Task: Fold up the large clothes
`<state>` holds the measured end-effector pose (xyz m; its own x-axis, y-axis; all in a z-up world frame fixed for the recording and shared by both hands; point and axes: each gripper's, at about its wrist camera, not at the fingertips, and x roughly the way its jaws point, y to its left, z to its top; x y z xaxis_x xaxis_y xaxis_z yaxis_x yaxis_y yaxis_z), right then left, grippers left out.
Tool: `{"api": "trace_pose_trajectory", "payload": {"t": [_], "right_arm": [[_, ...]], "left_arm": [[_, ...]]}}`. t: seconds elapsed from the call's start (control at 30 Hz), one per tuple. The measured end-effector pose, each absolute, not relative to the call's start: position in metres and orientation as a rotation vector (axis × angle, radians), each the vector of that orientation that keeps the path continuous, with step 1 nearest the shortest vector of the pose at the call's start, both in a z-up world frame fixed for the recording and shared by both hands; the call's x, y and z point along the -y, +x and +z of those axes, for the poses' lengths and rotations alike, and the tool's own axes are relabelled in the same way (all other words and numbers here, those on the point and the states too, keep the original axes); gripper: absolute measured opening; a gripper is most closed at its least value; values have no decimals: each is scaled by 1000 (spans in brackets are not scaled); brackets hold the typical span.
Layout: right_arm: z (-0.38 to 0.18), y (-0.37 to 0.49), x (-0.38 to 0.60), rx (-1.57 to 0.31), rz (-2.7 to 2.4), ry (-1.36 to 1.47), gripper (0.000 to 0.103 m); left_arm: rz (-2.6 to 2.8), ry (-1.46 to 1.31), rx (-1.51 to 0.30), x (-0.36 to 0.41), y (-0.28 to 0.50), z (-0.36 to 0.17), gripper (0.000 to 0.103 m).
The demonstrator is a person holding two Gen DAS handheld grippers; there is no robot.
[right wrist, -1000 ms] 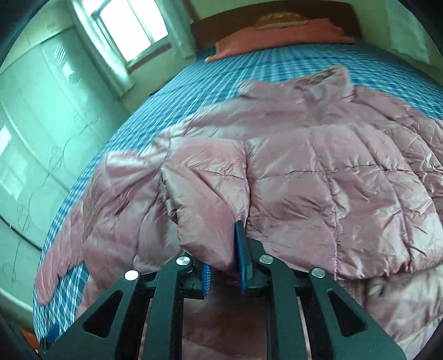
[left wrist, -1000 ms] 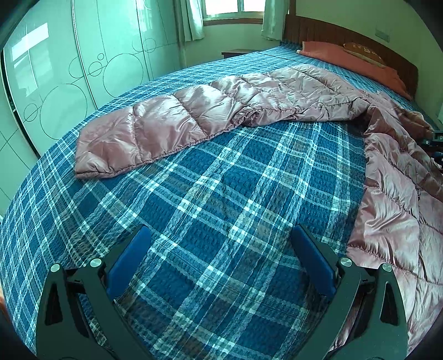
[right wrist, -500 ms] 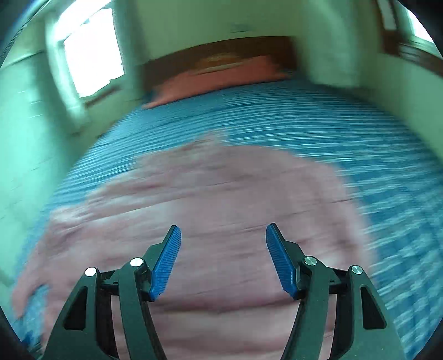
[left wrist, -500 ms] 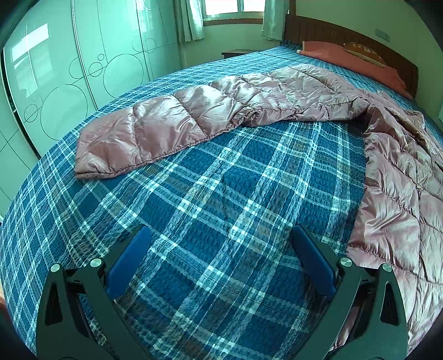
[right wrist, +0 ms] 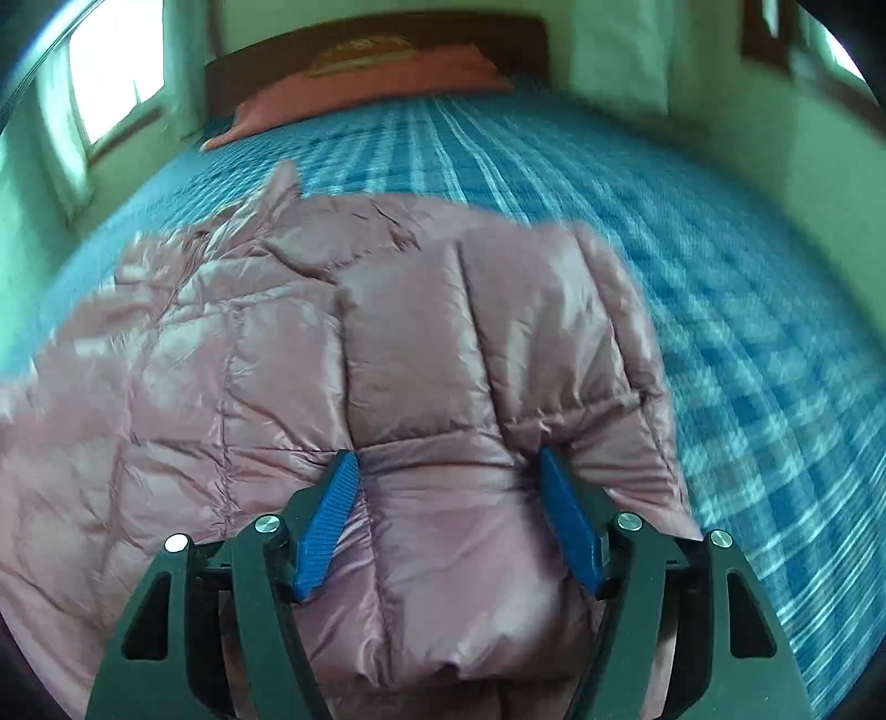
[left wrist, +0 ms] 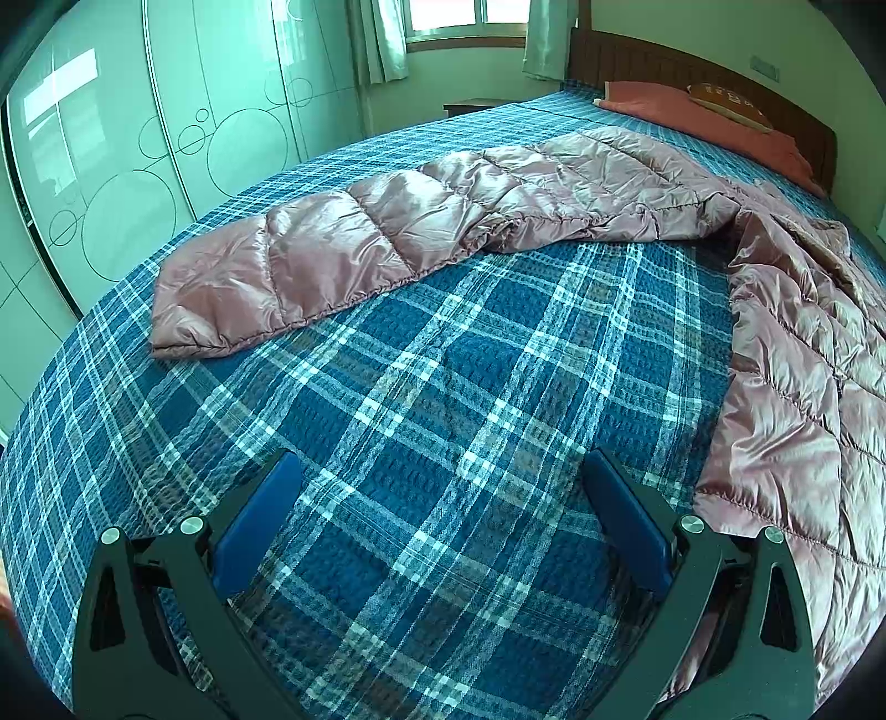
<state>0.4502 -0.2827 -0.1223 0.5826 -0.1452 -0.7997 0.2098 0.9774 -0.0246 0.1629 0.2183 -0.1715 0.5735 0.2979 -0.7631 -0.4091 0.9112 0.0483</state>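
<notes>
Both grippers were open. Our left gripper (left wrist: 437, 515) hung over bare bedspread (left wrist: 443, 387), jaws spread wide, holding nothing. Our right gripper (right wrist: 448, 515) sat with jaws apart, straddling a puffy fold of the pink down jacket (right wrist: 387, 343); the blue pads (right wrist: 326, 520) touched or nearly touched the fabric, but they were not clamped on it.

The jacket lay across the bed. In the left wrist view, one sleeve (left wrist: 310, 260) stretched out flat to the left, and the body ran down the right side near the bed edge. In the right wrist view, a sleeve looked folded over the body.

Risks, as we judged them: the shell looked slick and puffy, so a shallow pinch could slip off or catch only the top layer, and the fold would spring open. The right view was motion-blurred, so a fast move could drag the whole jacket and undo the folded sleeve. The jacket's right part lay near the bed edge and could slide off if pulled.

The surface was a blue plaid bedspread, soft and textured. We saw a wooden headboard (left wrist: 692, 66), a red pillow (left wrist: 692, 111), a green wardrobe (left wrist: 166, 138) with circle patterns, and a window with curtains (left wrist: 382, 39).
</notes>
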Motion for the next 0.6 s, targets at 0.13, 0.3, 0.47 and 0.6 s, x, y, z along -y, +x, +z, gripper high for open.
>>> {"api": "trace_pose_trajectory", "payload": {"t": [0.13, 0.3, 0.47, 0.6], "right_arm": [[-108, 423, 282, -870, -165, 140, 68], [-128, 420, 276, -893, -167, 112, 70], [-114, 403, 269, -868, -146, 132, 70], [-131, 402, 260, -871, -154, 62, 73]], "left_arm": [[417, -137, -867, -219, 163, -171, 101], [416, -138, -868, -219, 163, -172, 101], [417, -137, -867, -220, 163, -172, 101], [417, -140, -867, -220, 163, -172, 101]]}}
